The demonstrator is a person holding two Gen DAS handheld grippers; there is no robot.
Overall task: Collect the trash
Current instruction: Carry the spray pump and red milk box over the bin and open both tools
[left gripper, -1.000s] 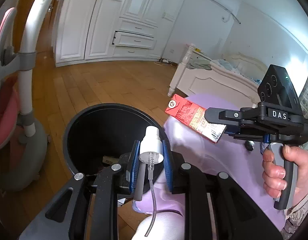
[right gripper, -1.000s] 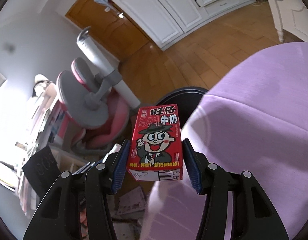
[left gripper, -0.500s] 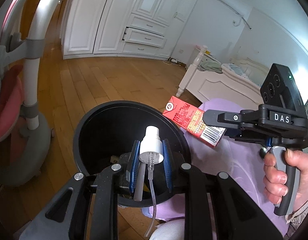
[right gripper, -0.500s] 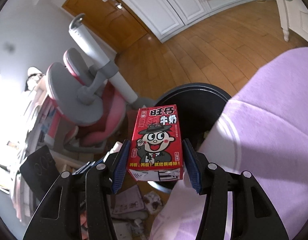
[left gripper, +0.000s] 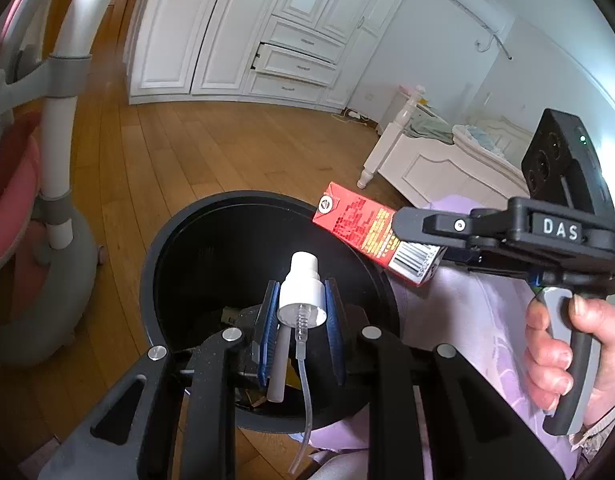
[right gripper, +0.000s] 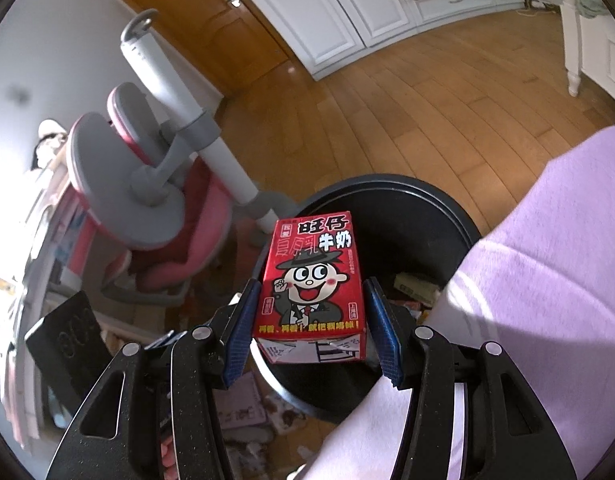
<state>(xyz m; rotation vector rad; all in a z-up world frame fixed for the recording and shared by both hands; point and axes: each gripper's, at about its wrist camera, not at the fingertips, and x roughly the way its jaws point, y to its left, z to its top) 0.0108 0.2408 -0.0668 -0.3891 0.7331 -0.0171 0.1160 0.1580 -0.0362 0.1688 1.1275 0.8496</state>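
The round black plastic trash bin (left gripper: 195, 240) stands on the wooden plank floor (left gripper: 195, 148), its mouth open upward and its inner wall dark, with a few scraps of packaging (right gripper: 417, 286) lying at the bottom. A lilac cloth-covered surface (right gripper: 547, 260) overlaps the bin's rim on one side.

Over the bin's edge hangs the red rectangular milk carton (right gripper: 313, 276), printed with a grinning cartoon boy in a black hat and suit, black and white lettering above him and a barcode on one side panel (left gripper: 413, 260). The right gripper (right gripper: 313, 332) pinches it across its lower half, the blue pads (right gripper: 383, 336) pressed against both side faces; in the left wrist view the carton tilts with its top end reaching over the bin's opening. The person's right hand (left gripper: 563, 344) wraps the grey trigger handle (left gripper: 567, 364).

The left gripper (left gripper: 301, 312) is clamped on a white plastic spray pump head (left gripper: 301, 288), nozzle pointing forward, directly above the bin's mouth; its clear dip tube (left gripper: 303, 400) trails back between the fingers.

Beside the bin is a grey and pink desk chair (right gripper: 147, 208) on a white post. White panelled wardrobes (left gripper: 243, 36) line the far wall, and a white bed frame (left gripper: 439, 164) stands to the right.
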